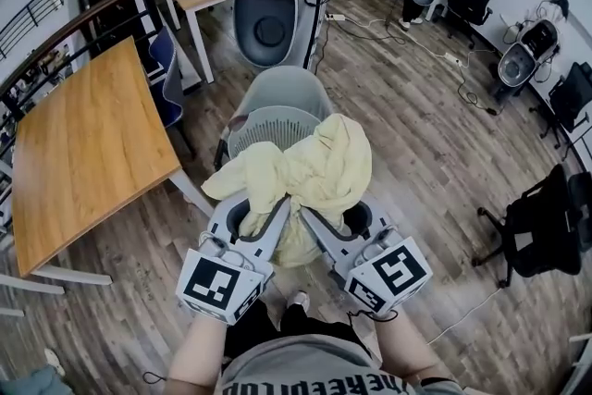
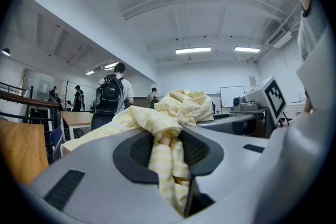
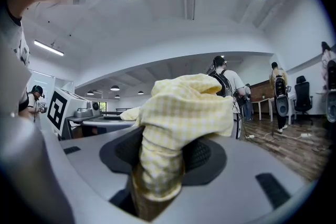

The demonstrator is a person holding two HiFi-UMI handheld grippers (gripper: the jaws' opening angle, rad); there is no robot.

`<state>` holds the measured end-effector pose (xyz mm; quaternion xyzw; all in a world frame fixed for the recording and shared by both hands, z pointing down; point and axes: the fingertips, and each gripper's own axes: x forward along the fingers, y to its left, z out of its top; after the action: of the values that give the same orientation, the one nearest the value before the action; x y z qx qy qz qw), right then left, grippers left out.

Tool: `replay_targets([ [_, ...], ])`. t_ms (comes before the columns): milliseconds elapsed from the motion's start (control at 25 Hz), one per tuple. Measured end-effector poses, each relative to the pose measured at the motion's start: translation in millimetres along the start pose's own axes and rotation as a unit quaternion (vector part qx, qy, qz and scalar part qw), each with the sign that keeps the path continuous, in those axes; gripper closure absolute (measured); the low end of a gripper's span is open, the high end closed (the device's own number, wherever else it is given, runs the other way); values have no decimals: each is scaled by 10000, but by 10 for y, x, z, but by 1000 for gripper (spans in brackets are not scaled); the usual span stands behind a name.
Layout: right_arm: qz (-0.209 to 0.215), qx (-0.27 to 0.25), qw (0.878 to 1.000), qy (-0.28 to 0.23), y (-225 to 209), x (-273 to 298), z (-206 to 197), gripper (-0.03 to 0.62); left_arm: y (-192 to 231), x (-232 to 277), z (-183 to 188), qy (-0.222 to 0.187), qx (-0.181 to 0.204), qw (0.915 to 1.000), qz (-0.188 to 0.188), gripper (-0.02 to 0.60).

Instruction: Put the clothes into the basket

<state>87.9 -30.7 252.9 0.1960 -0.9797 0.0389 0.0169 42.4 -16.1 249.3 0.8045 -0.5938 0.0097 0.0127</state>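
Yellow checked cloth (image 1: pixel 319 166) is pinched by both grippers at once. The left gripper (image 1: pixel 277 208) has its two fingers close together, squeezing a thin twist of the cloth (image 2: pixel 181 105) between the dark pads. In the left gripper view (image 2: pixel 168 149) the twist runs down the middle, right between the pads, and the rest puffs up past the tips.

The right gripper (image 1: pixel 310 217) has its fingers wider apart, because a fat bunch of the cloth (image 3: pixel 184 107) is stuffed between them. In the right gripper view (image 3: pixel 160 165) the pads press on that bunch from both sides, and a big lump of cloth sits on top of the tips.

From the head view, the two grippers point toward each other, tips nearly touching, and the cloth spreads out past them like a floppy heap. One end hangs off to the left and one big fold stands up on the right.

Just past the cloth sits the grey basket (image 1: pixel 273 127), with a wall full of little slits. The cloth is held up in front of the basket's near side and covers part of it. I cannot tell what is inside the basket.

A wooden table (image 1: pixel 83 153) stands off to the left on the wooden floor (image 1: pixel 416 153).
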Motion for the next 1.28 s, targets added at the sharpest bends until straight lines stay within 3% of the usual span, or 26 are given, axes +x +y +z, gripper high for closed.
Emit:
replay_targets([
  [480,-414,-45,9991,-29,-220,298,116,385,299,286,95,-97,-34,9991,-423,477],
  [1280,-1534,177,9880,2,-533,1357,0,385,1357,794,-66,193,-10,9879,-1538,477],
])
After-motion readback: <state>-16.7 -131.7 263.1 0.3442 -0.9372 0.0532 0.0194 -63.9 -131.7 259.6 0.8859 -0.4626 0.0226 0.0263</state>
